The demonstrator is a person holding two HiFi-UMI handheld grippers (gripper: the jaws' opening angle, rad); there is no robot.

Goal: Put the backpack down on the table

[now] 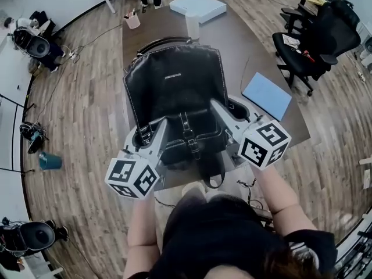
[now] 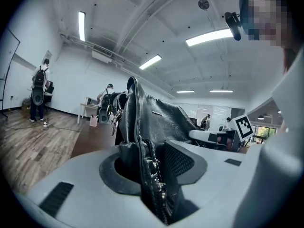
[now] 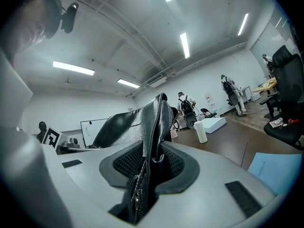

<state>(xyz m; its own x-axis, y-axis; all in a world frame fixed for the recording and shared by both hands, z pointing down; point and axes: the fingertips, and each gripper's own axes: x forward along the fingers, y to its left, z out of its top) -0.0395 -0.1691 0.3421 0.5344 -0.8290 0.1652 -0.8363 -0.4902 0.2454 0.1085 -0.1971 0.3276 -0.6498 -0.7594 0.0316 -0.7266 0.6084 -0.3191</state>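
A black leather backpack (image 1: 174, 89) hangs flat between my two grippers above the near end of the dark brown table (image 1: 244, 45). My left gripper (image 1: 144, 135) is shut on the backpack's left side (image 2: 142, 141), where the zipper edge runs between its jaws. On the other side my right gripper (image 1: 237, 110) is shut on the backpack's right edge (image 3: 154, 127). The bag's top handle points away from me, and a loose strap (image 1: 212, 176) dangles from its near end.
On the table lie a blue sheet (image 1: 266, 95), a white cylinder (image 1: 192, 25), a white box (image 1: 197, 6) and a pink cup (image 1: 132, 20). Black office chairs (image 1: 319, 36) stand to the right. A teal cup (image 1: 49, 160) and cables lie on the wood floor at left.
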